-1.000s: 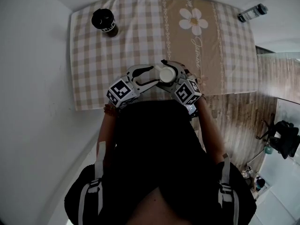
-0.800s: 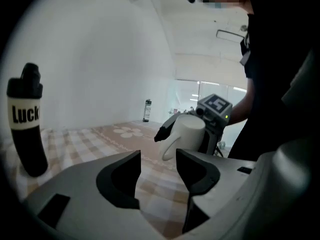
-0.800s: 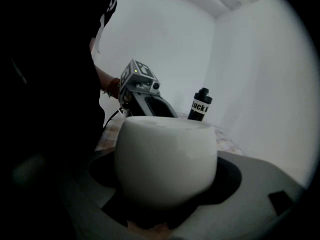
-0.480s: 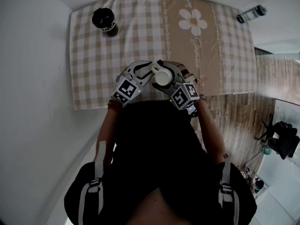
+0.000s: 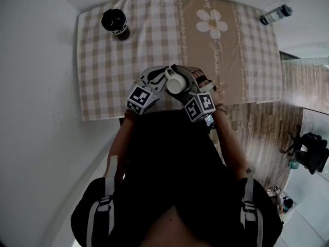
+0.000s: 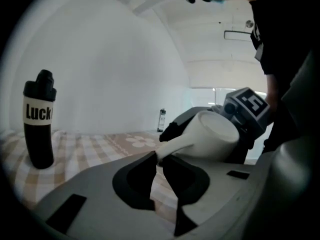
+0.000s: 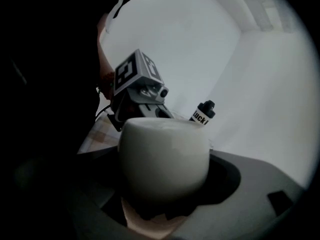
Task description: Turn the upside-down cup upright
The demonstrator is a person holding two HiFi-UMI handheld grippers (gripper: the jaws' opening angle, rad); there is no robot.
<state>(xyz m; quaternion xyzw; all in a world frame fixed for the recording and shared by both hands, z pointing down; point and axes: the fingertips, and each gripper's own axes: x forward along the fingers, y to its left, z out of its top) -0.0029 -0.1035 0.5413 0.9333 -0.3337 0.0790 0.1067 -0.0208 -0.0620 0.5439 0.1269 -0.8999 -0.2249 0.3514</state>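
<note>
A white cup (image 5: 175,85) hangs tilted on its side above the near edge of the table. My right gripper (image 5: 184,79) is shut on its round body (image 7: 165,156), with a jaw on either side. The handle (image 6: 176,146) sticks out toward my left gripper (image 6: 157,159). That gripper's jaws have just been closing, and the dark pads now pinch the end of the handle. In the head view my left gripper (image 5: 163,76) meets the cup from the left. One round end (image 6: 223,127) of the cup faces the right gripper's marker cube (image 6: 248,105); I cannot tell if it is the mouth or the base.
A checked cloth with a daisy print (image 5: 213,23) covers the table. A black bottle (image 5: 115,23) stands at the far left corner, and a second, slimmer bottle (image 5: 276,13) lies beyond the far right corner. A white wall runs along the left; wooden floor shows at the right.
The left gripper has moved in to the cup and closed its wide-open jaws onto the handle. The right gripper has rolled, tipping the cup over sideways.
</note>
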